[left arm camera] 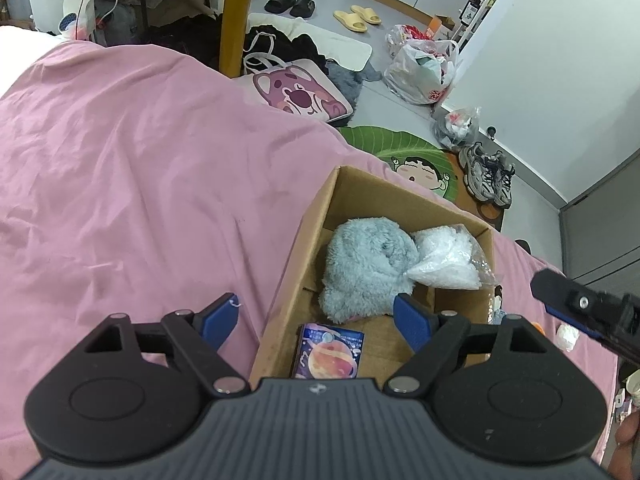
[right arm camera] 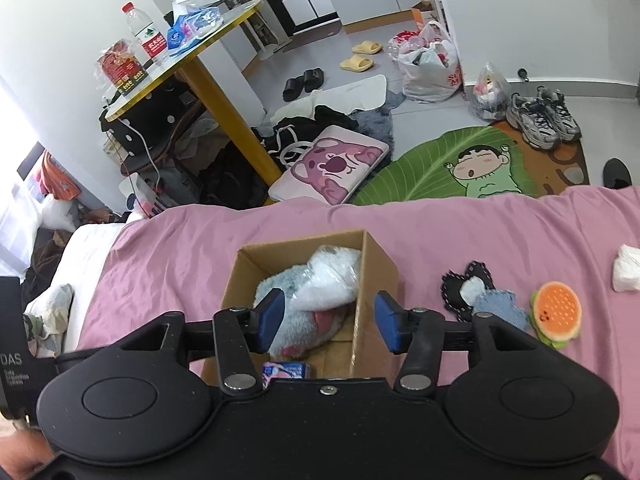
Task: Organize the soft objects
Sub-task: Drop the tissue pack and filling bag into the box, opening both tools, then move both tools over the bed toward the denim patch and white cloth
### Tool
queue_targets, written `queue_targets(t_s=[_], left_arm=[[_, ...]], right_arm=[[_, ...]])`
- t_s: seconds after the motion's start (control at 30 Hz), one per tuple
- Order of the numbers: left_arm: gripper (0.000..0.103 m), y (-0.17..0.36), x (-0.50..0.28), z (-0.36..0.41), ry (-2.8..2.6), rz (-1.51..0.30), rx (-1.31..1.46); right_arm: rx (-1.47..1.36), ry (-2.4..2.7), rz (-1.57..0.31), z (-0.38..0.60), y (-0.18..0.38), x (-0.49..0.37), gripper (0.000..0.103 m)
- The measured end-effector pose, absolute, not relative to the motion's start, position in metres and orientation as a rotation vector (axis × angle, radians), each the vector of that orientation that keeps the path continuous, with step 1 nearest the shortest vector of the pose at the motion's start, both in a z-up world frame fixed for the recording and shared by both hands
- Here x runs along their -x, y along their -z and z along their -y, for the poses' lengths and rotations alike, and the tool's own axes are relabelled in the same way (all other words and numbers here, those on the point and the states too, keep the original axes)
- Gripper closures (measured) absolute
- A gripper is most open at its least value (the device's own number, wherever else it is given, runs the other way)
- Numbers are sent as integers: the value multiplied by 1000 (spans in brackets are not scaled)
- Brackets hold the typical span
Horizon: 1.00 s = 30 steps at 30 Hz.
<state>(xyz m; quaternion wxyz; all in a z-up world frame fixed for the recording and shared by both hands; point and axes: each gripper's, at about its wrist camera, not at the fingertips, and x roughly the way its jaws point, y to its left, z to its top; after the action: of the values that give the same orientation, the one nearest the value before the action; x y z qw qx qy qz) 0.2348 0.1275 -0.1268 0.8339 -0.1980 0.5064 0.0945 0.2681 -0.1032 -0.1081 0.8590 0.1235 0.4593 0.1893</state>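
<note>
Pink bed cover (right arm camera: 460, 224) carries everything; cardboard box (right arm camera: 374, 264) sits toward its floor-side edge, long axis running from the gripper side out to that edge. Inside: grey-blue plush (left arm camera: 360, 268) filling the far half, lying roughly along the box's long axis, pink patches at the near end in the right wrist view; which end is its head, cannot tell. White fluffy item in clear plastic (left arm camera: 444, 258) lies on top of it against the far right corner, and a small printed packet (left arm camera: 330, 350) sits at the near end. Right gripper (right arm camera: 328, 314) above the box, jaws apart, nothing clamped. Left gripper (left arm camera: 316, 316) wide apart, empty, straddling the box's left wall. Risks: the bagged item sits high and loose, could slide out over the rim; a low finger could catch the wall and shove the box toward the edge. Still out, right of the box: dark stitched piece (right arm camera: 466, 284), burger toy (right arm camera: 556, 314), white wad (right arm camera: 628, 270)
</note>
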Motion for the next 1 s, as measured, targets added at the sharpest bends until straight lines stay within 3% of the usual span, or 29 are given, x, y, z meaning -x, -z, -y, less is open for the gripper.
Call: queue_targets(t_s=[0.23,0.47,0.57,0.83,1.0], left_arm=[[17,118,-231,-120,-182,-1073,408],[15,106,-224,-108,-180,-1055,352],[11,101,-222,-105,-189,-1051,335],[1,87,-215,-88,-191,-1015,295],[1,78,-212,-77,-184,-999,276]], right_arm=[[-252,-381,-956,114,105,-255,35],[-244,-386,-902,128,94,-246,8],[-237,-392,-886,134,90,-243,1],[-190,-410,-858,151,82,-238,0],[-194,-423,-851,164,77,-236,0]])
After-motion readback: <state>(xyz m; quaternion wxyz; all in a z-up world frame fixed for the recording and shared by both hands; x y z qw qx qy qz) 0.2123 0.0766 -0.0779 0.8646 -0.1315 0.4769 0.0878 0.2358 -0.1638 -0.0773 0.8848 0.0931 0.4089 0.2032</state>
